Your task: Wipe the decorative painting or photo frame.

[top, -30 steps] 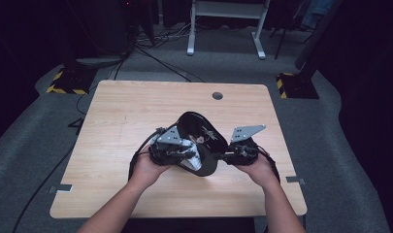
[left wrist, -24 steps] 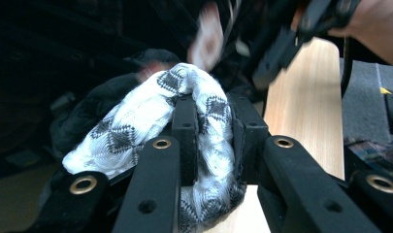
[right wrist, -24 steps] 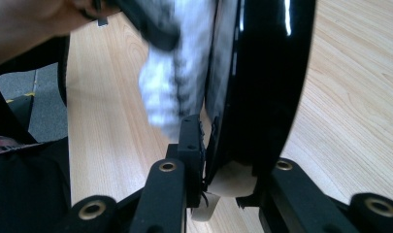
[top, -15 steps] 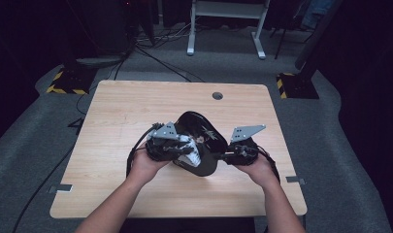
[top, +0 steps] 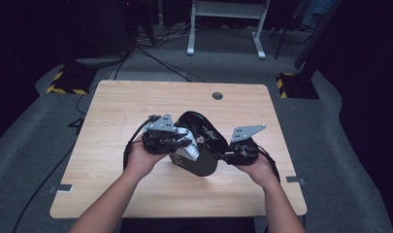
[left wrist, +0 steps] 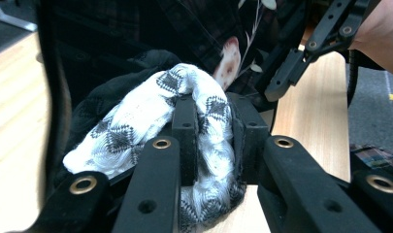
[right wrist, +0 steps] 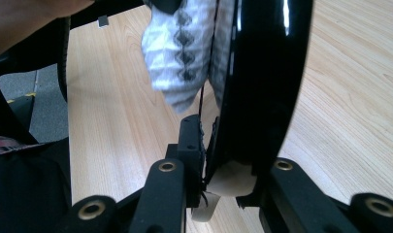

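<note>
Near the middle of the pale wooden surface [top: 111,121], held above it: a glossy black oval case [top: 204,145], standing on edge and tilted. Left gripper [top: 171,138], gripped in the left hand [top: 143,158] with forearm reaching in from below, fingers [left wrist: 184,126] clamped on a white knitted cloth with black diamond pattern [left wrist: 150,116], bunched at the case's opening. Right gripper [top: 230,156], in the right hand [top: 257,167], pointing inward toward the left, fingers [right wrist: 191,136] pinched together on the case's rim [right wrist: 259,87]. Both wrists bent inward, facing each other.
</note>
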`<state>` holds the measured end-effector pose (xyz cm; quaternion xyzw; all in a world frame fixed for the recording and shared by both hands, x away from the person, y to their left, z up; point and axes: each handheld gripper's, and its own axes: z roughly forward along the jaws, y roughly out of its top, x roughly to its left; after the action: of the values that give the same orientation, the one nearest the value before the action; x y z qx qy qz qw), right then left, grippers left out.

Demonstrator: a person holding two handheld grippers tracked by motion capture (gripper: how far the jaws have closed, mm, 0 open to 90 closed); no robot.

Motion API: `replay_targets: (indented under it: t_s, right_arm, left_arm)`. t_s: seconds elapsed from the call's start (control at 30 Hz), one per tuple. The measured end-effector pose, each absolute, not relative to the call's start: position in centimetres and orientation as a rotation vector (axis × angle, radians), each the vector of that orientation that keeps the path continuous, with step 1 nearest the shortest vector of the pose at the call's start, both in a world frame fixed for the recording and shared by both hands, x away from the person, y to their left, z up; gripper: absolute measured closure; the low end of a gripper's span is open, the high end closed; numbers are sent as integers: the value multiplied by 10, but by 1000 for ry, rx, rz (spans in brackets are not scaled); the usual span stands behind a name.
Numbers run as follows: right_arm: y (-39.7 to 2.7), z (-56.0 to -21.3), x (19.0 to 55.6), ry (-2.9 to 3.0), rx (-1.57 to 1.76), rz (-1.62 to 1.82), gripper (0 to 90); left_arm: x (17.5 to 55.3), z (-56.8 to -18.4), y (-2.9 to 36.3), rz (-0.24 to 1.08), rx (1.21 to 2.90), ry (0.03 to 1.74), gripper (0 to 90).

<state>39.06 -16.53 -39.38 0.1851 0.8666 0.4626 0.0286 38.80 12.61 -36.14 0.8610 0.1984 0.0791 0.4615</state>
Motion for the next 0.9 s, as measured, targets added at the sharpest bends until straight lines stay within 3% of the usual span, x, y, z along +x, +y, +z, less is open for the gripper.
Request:
replay_targets:
  t_s: [0.37, 0.73, 0.9]
  right_arm:
    - [-164, -393, 390, 2674, 574, 1426, 772]
    - [-166, -394, 391, 2681, 580, 1431, 772]
    - [-165, -394, 391, 2679, 581, 1436, 771]
  left_arm:
    - [386, -395, 134, 146, 2121, 537, 762]
    - [392, -358, 135, 203, 2098, 523, 760]
    - [392, -368, 138, 187, 2078, 531, 761]
